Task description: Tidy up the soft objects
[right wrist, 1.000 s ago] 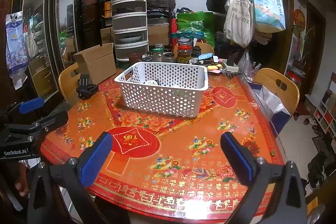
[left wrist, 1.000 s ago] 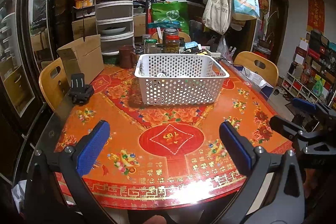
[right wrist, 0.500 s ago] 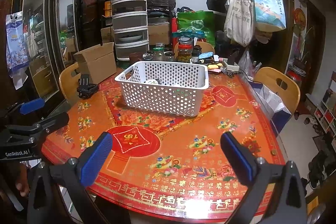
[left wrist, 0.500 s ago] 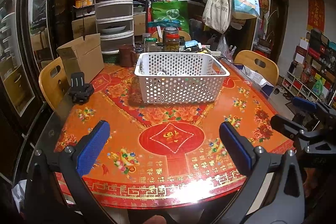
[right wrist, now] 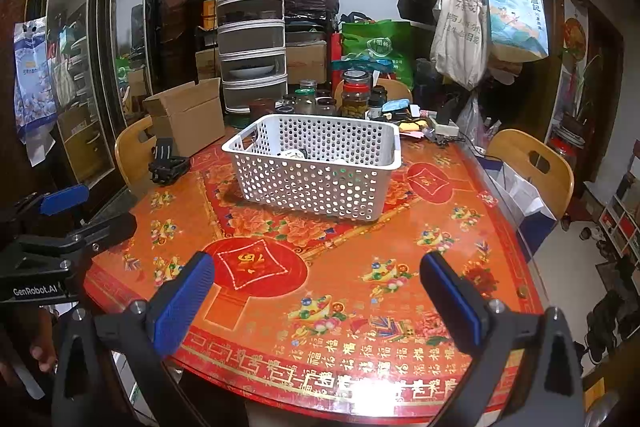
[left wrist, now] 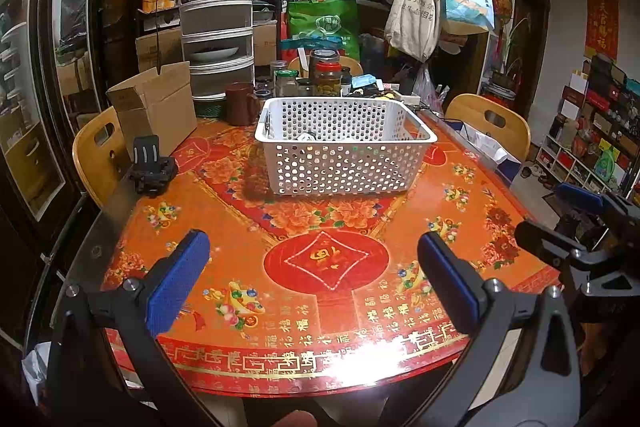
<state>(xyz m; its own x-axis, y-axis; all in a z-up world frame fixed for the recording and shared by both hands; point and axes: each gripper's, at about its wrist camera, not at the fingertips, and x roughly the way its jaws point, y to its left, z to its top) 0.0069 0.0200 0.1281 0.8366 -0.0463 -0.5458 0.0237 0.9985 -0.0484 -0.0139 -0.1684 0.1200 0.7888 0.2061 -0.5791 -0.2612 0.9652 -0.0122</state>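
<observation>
Blue pads line both tongs, and both stand wide apart with nothing between the fingers. The left tongs [left wrist: 314, 279] hover over the near edge of the red and orange desk [left wrist: 360, 219], touching nothing. The right tongs [right wrist: 316, 297] hang beside them, also empty. The white perforated basket [left wrist: 344, 147] stands further back on the desk, well apart from both. Something pale lies inside it, but what it is cannot be told. A cardboard box [left wrist: 154, 107] stands left of the basket.
</observation>
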